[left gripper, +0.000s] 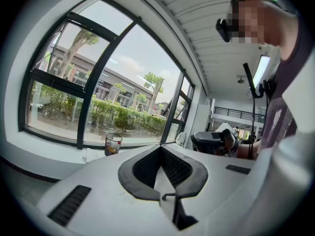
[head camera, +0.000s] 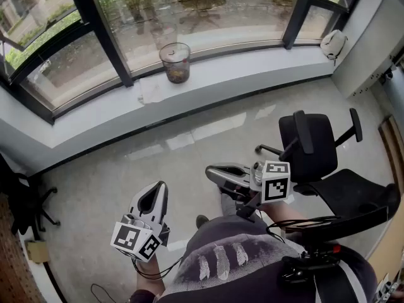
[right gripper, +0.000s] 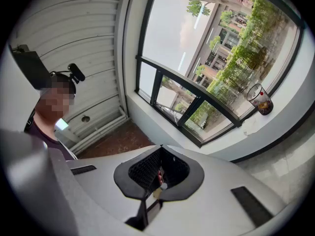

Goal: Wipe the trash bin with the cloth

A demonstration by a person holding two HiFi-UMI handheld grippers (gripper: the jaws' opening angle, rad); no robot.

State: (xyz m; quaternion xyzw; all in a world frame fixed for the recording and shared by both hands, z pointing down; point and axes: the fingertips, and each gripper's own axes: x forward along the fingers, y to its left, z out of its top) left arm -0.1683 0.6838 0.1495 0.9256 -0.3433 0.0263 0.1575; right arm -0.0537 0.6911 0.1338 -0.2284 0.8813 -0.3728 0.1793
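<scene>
head view: clear trash bin (head camera: 175,62) upright near the middle of the window sill (head camera: 252,68), pale cloth (head camera: 150,91) flat just left of it; both well ahead of left gripper (head camera: 159,188) and right gripper (head camera: 211,171).
left gripper view: jaws pressed together, empty; bin ahead, slightly left.
right gripper view: jaws likewise closed on nothing; bin far off to the right, so probably better aimed from the left hand.

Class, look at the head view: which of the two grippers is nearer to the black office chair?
Right. The right gripper sits just left of the chair, close to its armrest. The left gripper is further left and lower in the picture.
</scene>
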